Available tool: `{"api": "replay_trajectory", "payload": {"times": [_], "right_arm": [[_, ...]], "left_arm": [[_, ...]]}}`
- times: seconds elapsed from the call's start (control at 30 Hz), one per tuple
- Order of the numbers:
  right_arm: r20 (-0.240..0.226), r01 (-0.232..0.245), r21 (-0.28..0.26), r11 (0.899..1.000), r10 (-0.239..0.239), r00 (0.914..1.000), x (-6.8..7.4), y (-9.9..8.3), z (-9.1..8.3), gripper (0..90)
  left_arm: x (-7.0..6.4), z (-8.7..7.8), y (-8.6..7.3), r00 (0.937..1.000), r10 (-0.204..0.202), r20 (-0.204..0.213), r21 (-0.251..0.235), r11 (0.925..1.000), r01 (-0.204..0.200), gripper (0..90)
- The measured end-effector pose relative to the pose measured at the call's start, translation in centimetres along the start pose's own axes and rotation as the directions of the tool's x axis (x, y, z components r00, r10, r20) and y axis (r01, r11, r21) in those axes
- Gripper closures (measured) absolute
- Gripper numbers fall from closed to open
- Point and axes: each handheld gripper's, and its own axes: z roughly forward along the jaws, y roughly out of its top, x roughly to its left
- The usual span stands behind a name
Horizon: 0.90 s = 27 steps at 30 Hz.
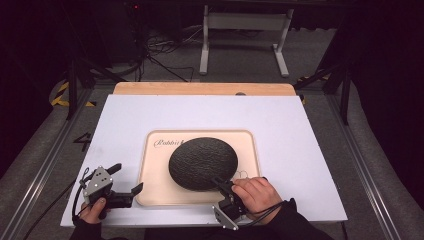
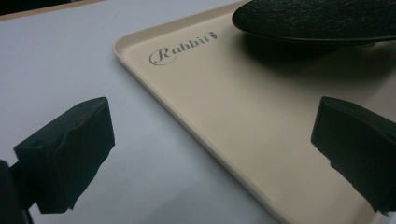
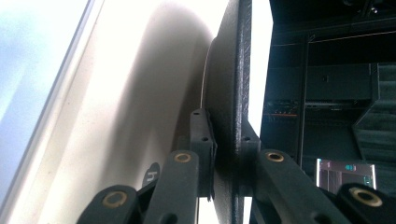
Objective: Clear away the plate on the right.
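right gripper (image 1: 223, 186) – pinching the plate (image 1: 202, 162) rim, near edge of tray (image 1: 150, 192) | left gripper (image 1: 126, 179) – spread, at tray's left corner | advice: lift level, keep the pinch firm

A round black plate (image 1: 202, 162) with a pebbled texture sits face-down over the middle of the beige tray (image 1: 152, 187), its rim at five o'clock lifted and pinched

Black claws (image 1: 124, 179) with brass-coloured screws, grey three-cornered plates, black sleeves.
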Motion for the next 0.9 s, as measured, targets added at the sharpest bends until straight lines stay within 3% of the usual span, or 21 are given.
{"api": "replay_trajectory", "payload": {"times": [0.9], "right_arm": [[-0.012,-0.009,0.023,1.000,0.010,0.9999,0.3,-0.3,1.7,83.1]], "left_arm": [[0.0,0.0,0.0,1.0000,0.003,0.001,0.001,1.0000,-0.003,0.4]]}}
